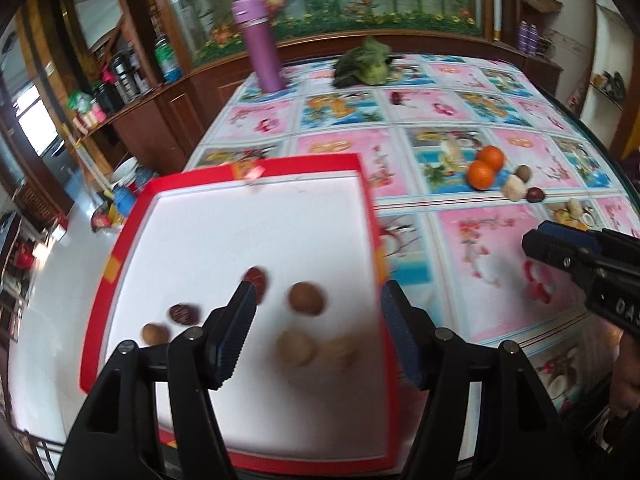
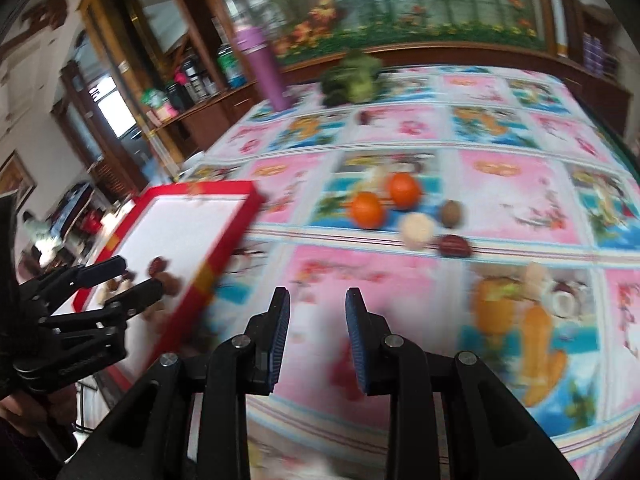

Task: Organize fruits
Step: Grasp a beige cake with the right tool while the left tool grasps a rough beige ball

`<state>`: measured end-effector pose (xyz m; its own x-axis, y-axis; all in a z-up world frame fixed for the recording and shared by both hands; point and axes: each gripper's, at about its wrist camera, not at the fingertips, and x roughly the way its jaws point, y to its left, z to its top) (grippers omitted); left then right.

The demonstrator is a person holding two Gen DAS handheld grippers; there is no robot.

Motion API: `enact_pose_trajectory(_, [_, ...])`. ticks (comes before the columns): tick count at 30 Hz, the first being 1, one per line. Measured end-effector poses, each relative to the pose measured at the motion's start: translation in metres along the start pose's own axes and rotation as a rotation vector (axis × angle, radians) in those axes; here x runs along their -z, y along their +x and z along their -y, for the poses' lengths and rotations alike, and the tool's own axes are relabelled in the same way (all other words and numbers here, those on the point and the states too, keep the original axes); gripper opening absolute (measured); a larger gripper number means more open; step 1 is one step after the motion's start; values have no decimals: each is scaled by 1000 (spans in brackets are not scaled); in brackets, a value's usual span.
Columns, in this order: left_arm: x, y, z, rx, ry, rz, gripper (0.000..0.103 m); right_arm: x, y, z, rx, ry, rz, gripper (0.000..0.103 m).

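Over the red-rimmed white tray, the left gripper hangs with its jaws spread wide and nothing between them.

Small fruits lie on the tray's near half: a round brown one, two dark reddish dates, a small brown nut-like one and two blurred pale ones. Off to the right, above the pink-and-blue patterned tablecloth, the right gripper is parted and empty, well short of the loose fruit. That group sits together on the cloth: two oranges, touching in the left view, a pale round fruit, a brown round fruit and a dark red date. At the far edge stand a purple tumbler and a green leafy vegetable.
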<state>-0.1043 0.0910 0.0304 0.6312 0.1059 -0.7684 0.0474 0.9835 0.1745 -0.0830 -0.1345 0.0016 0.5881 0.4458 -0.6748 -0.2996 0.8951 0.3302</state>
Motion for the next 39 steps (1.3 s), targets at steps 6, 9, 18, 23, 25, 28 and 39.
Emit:
enact_pose_trajectory(6, [-29,15,58,130,100,-22,66,2,-22,69,117,120,27,28])
enact_pose_trajectory(9, [-41,25,85,193,145,-37,66,0,-29,89,163,140,44,28])
enact_pose_trajectory(18, [-70,60,137,305,222,-95,66,-5,-20,104,224,111,18,28])
enact_pose_trajectory(23, [-77,74,142,320,234,-117,66,-8,-8,105,206,112,-11,28])
enact_pose_trajectory(25, [-79,78,142,324,242,-124,66,-9,-5,104,215,105,-16,28])
enact_pose_trajectory(28, [-83,83,145,339,250,-133,66,-10,-2,104,214,103,-25,28])
enact_pose_trajectory(39, [-93,104,157,335,298,-144,63,-10,2,109,220,103,-24,26])
